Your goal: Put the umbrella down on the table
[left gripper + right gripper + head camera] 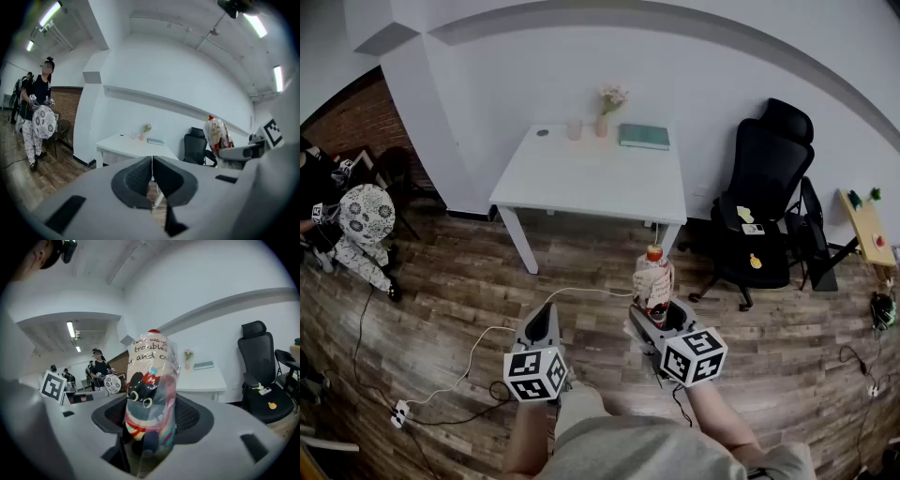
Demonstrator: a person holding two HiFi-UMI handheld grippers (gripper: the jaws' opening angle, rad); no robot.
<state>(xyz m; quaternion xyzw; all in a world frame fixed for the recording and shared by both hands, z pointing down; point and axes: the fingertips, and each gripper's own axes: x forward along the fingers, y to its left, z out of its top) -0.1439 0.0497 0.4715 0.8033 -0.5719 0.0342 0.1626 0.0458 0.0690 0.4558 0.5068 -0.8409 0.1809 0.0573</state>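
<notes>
My right gripper (661,314) is shut on a folded umbrella (653,281) in a clear printed sleeve with a red tip, held upright. In the right gripper view the umbrella (151,394) stands between the dark pads and fills the middle. My left gripper (546,323) is shut with nothing in it; its pads (136,180) meet in the left gripper view. The white table (595,178) stands ahead by the wall, well beyond both grippers. From the left gripper view the umbrella (216,133) shows at the right and the table (136,147) ahead.
On the table's far edge are a small vase of flowers (609,108), a cup (574,129) and a green book (644,137). A black office chair (764,202) stands right of the table. A white cable (469,366) trails on the wood floor. A person (37,117) stands at left.
</notes>
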